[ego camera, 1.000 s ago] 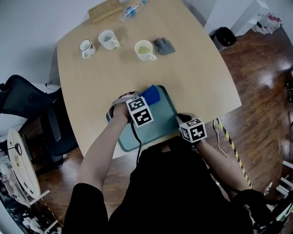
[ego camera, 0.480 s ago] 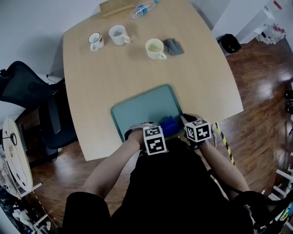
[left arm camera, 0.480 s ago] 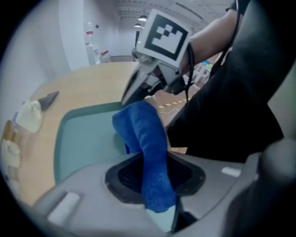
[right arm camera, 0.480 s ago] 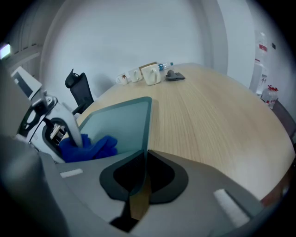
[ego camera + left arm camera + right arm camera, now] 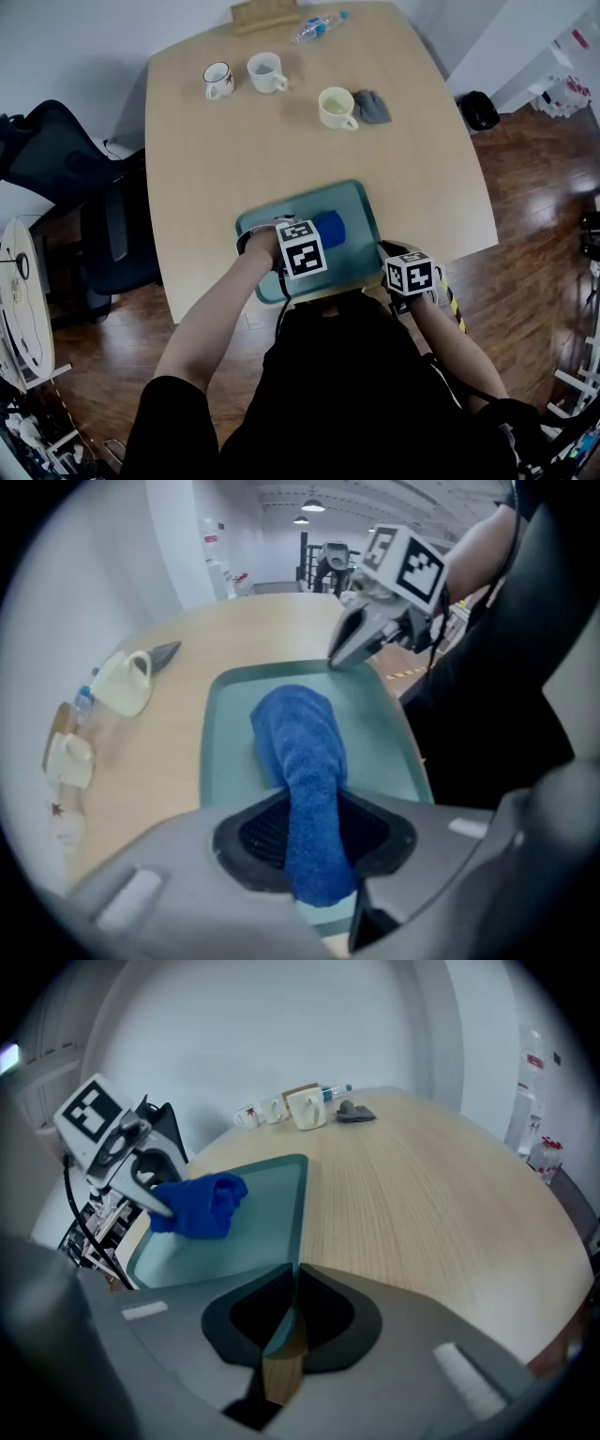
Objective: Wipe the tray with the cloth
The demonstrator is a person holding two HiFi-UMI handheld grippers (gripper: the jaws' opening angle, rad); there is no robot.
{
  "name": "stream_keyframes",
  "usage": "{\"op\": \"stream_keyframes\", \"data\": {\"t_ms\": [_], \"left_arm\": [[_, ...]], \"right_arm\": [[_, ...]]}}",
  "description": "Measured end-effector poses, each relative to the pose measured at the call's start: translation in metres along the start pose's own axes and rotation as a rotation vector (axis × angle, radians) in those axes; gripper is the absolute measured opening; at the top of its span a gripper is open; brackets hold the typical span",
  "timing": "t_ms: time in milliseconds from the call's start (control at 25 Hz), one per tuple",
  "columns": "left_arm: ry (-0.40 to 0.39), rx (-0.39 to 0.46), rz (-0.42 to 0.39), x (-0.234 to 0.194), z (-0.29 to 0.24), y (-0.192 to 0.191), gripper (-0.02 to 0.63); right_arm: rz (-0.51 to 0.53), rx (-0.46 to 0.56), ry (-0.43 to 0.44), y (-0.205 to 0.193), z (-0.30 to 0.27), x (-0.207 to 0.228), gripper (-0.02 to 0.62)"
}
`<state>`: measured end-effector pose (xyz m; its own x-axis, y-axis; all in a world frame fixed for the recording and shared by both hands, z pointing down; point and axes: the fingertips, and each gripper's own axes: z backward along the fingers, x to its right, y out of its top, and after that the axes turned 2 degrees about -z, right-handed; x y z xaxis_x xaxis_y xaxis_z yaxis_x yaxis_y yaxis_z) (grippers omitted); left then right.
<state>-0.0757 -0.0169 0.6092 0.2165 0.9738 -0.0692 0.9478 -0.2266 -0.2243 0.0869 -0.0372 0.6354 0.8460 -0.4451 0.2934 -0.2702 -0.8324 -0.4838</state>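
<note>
One cloth point(image 5: 328, 229) farther up the tray point(image 5: 356, 208)

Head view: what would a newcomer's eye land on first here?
The bright blue cloth, clamped in the left gripper, lies on the teal tray at the near edge of the table. The right gripper pinches the tray's right-hand rim. Three mugs stand at the table's far end.

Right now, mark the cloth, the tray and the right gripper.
cloth point(image 5: 298, 738): left gripper view, its bunched middle.
tray point(image 5: 248, 1237): right gripper view, bare floor.
right gripper point(image 5: 290, 1277): right gripper view, between the fingertips clamping the tray's rim.
</note>
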Motion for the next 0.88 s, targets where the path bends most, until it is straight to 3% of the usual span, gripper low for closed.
{"op": "stream_keyframes", "data": {"t_ms": [200, 480, 600, 880], "left_arm": [[0.174, -0.069, 0.084, -0.080, 0.014, -0.041, 0.124], [0.253, -0.086, 0.008, -0.066, 0.006, -0.037, 0.123], [0.182, -0.038, 0.030, -0.037, 0.006, -0.028, 0.123], [-0.093, 0.053, 0.015, 0.084, -0.001, -0.013, 0.123]], "right_arm": [[0.009, 0.014, -0.003, 0.003, -0.001, -0.002, 0.028], [0.003, 0.024, 0.001, 0.004, 0.000, -0.001, 0.028], [-0.001, 0.022, 0.004, 0.001, 0.002, 0.000, 0.028], [-0.007, 0.017, 0.005, 0.003, 0.003, 0.001, 0.028]]}}
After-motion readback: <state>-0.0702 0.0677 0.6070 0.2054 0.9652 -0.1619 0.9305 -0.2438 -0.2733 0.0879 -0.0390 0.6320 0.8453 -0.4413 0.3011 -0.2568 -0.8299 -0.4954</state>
